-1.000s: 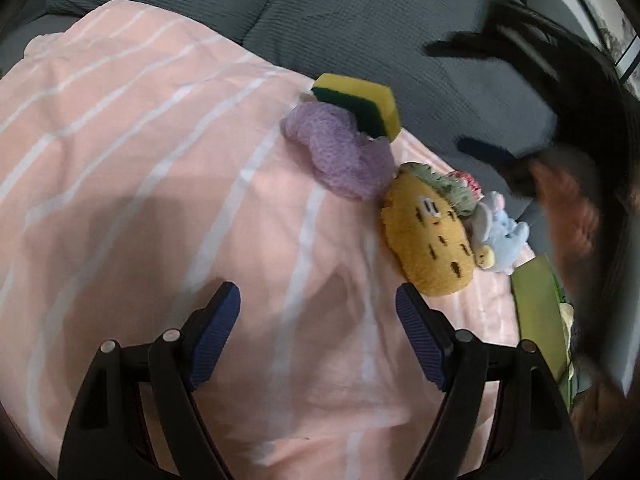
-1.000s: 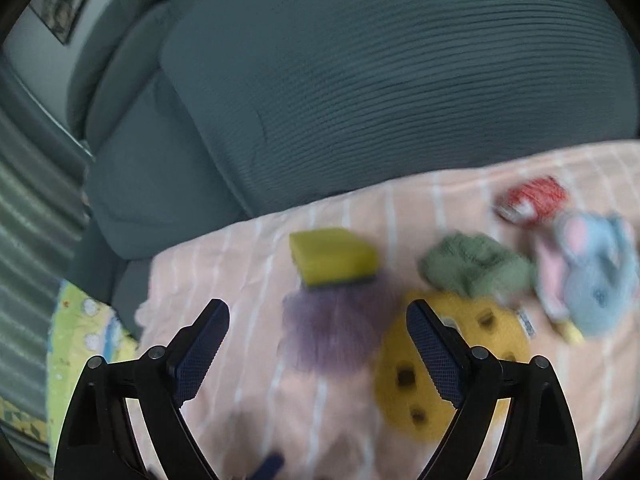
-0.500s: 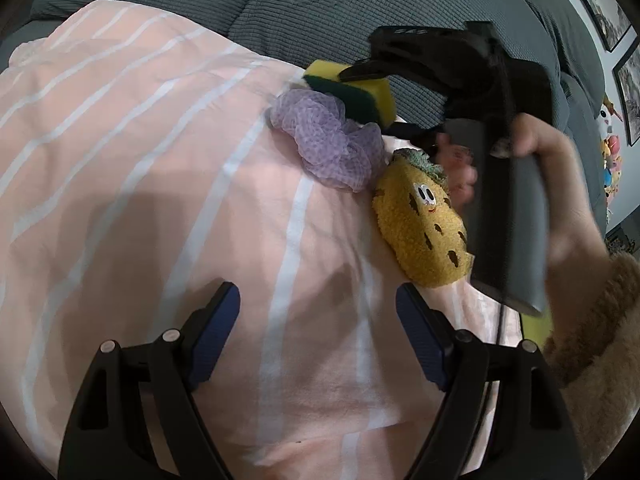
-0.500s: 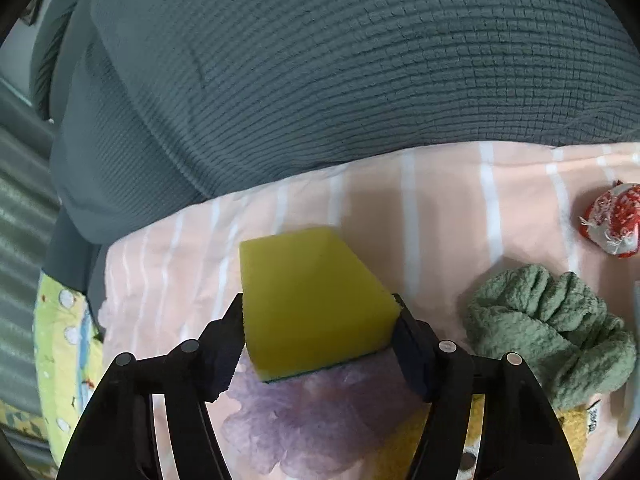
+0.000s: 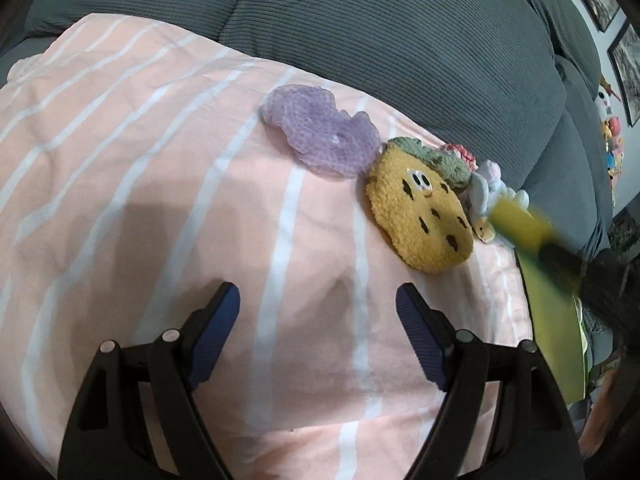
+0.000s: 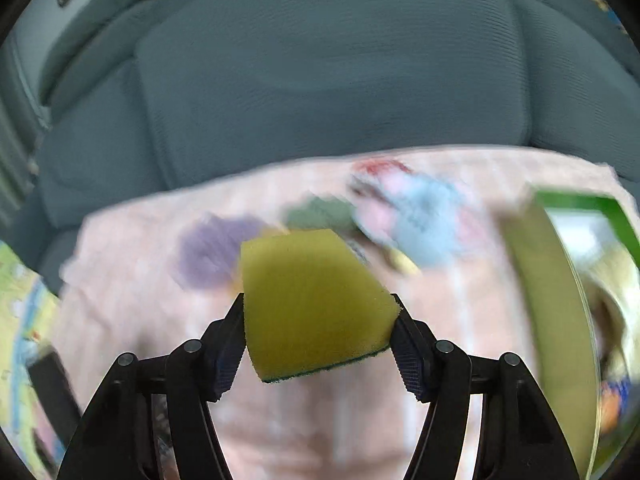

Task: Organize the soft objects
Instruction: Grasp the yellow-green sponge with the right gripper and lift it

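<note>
I am looking into a home, a living room by the signs. A big grey-green sofa (image 5: 400,40) with ribbed cushions is filling the background of both views, and a pink blanket with white stripes (image 5: 140,160) is lying spread over its seat. Framed pictures (image 5: 626,64) are hanging on the pale wall at the right of the left wrist view, with a cluster of colourful plush toys (image 5: 612,140) showing beyond the sofa's arm. A bright patterned play mat (image 6: 24,300) is showing at the lower left of the right wrist view.

Both wrist views look down, sharing striped blanket (image 5: 160,184).
</note>
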